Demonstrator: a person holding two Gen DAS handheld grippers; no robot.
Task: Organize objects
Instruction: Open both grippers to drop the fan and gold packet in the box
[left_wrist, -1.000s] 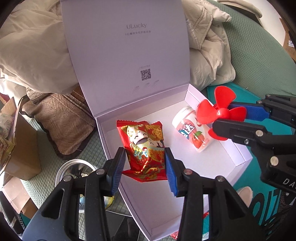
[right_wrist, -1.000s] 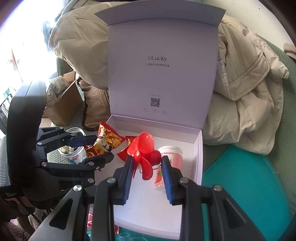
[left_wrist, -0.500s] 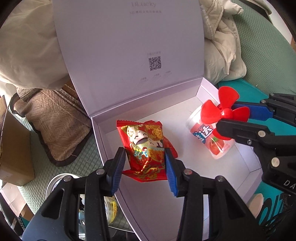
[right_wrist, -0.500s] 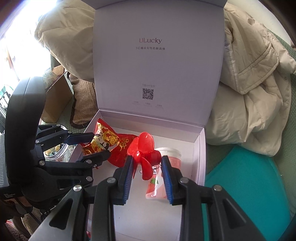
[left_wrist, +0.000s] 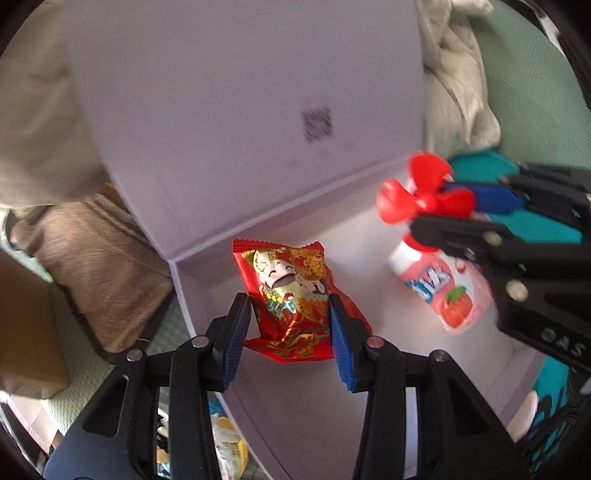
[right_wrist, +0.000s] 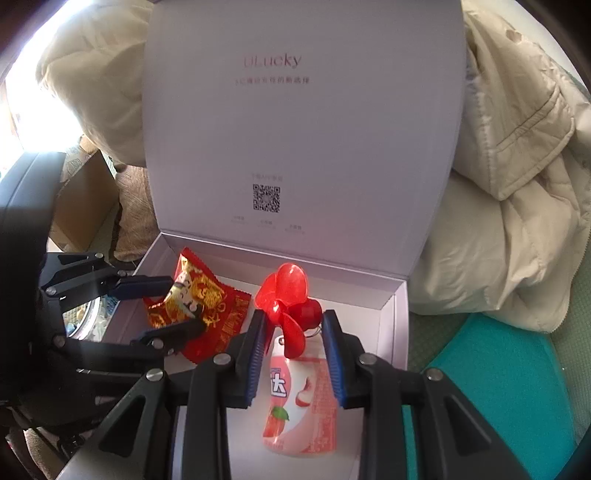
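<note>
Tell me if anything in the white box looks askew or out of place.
The pink strawberry bottle lies on its side on the box floor, not upright. Otherwise nothing stands out: the left claw holds the red snack packet, the right claw the red fan.

The snack packet (left_wrist: 291, 306) is showing red foil with gold swirls and a smiling cartoon face, the little fan (right_wrist: 291, 308) is glowing plain red, the bottle (right_wrist: 301, 402) is wearing pink with strawberry print, and the box (right_wrist: 400, 325) is looking pale lilac-white.
</note>
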